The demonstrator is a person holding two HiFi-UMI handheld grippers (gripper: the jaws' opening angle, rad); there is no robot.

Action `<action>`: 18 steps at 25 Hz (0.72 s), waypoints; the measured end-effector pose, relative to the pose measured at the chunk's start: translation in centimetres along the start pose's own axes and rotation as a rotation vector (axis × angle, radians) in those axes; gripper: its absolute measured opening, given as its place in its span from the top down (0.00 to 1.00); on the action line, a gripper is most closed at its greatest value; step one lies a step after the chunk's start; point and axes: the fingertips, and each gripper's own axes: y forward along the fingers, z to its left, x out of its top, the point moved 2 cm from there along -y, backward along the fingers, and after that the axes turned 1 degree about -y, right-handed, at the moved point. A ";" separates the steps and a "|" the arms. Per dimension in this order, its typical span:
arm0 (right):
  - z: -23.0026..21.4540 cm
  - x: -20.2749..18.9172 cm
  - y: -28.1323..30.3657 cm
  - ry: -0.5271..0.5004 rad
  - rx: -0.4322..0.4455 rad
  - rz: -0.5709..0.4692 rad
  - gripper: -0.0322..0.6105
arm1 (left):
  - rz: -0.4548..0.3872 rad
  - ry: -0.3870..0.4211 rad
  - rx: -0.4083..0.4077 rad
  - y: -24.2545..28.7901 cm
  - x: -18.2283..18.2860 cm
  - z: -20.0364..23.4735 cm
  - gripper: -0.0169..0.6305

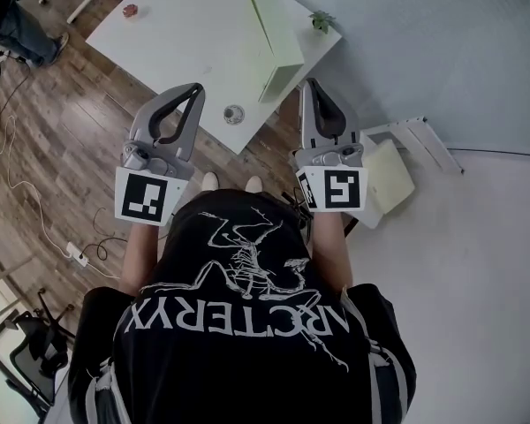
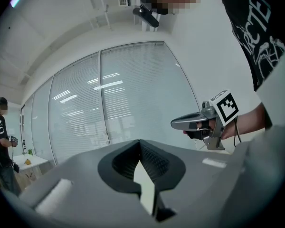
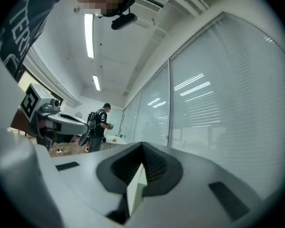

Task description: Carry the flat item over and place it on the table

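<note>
A flat pale green item lies at the near corner of the white table, overhanging its edge. Both grippers are held upright in front of the person's chest, short of the table. My left gripper has its jaws together, and so does my right gripper. In each gripper view only a pale sliver shows in the slit between the dark pads. In the head view nothing sticks out from either tip. Each gripper shows in the other's view, against window blinds and ceiling.
A small red thing, a round thing and a little plant are on the table. A pale panel and a white frame lie on the floor at right. Cables cross the wood floor. Another person stands far left.
</note>
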 end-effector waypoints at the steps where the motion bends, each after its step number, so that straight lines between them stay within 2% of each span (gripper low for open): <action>1: -0.1 0.0 0.0 0.007 -0.001 -0.002 0.93 | -0.002 -0.001 0.000 0.0 0.0 0.0 0.99; 18: 0.3 0.8 -0.4 -0.023 0.002 -0.005 0.93 | -0.017 0.013 0.004 -0.4 0.5 -0.3 0.99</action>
